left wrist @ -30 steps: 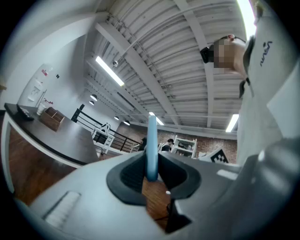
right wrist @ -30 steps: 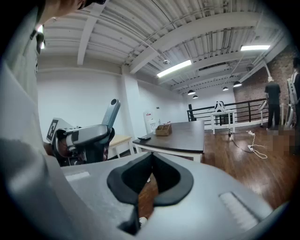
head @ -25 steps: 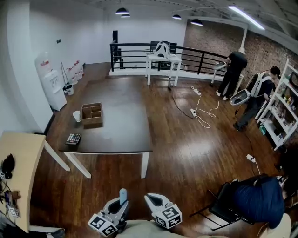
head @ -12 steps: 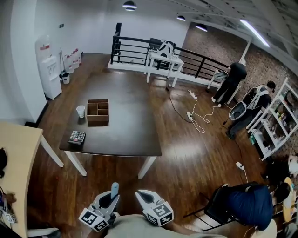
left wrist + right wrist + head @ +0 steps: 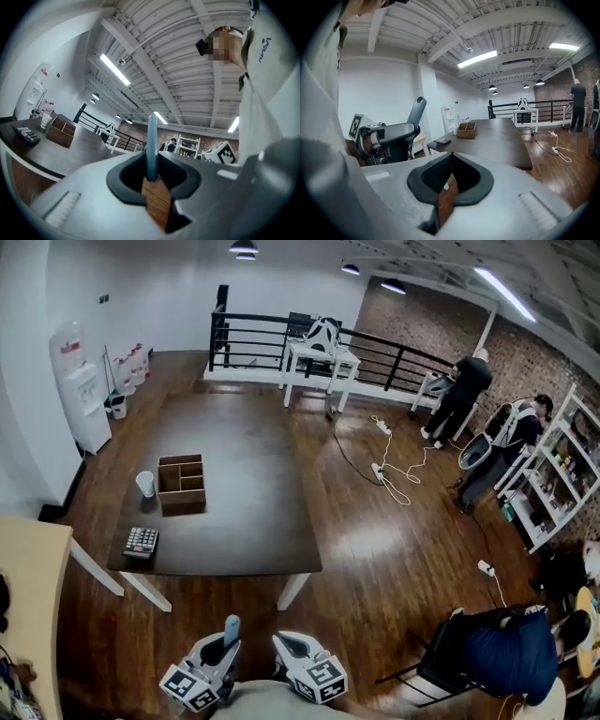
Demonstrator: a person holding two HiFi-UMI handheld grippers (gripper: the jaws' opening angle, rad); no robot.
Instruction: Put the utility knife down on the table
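A light-blue utility knife (image 5: pixel 232 627) sticks up from my left gripper (image 5: pixel 221 652), low in the head view and close to my body. The left gripper view shows the jaws shut on the knife (image 5: pixel 152 140), which stands upright between them. My right gripper (image 5: pixel 292 646) is beside it, a little to the right, jaws shut with nothing in them (image 5: pixel 450 174). The right gripper view also shows the left gripper (image 5: pixel 389 136) and the knife (image 5: pixel 417 110). The dark table (image 5: pixel 244 512) lies ahead, well beyond both grippers.
On the table's left part stand a wooden divided box (image 5: pixel 182 483), a white cup (image 5: pixel 145 484) and a calculator (image 5: pixel 141 542). A beige table (image 5: pixel 28 587) is at the left, and a chair with a blue jacket (image 5: pixel 506 652) at the right. Cables (image 5: pixel 394 474) lie on the floor.
Both grippers have travelled with me across the floor, and the table's near edge sits lower in the head view. The knife stays gripped in the left gripper.
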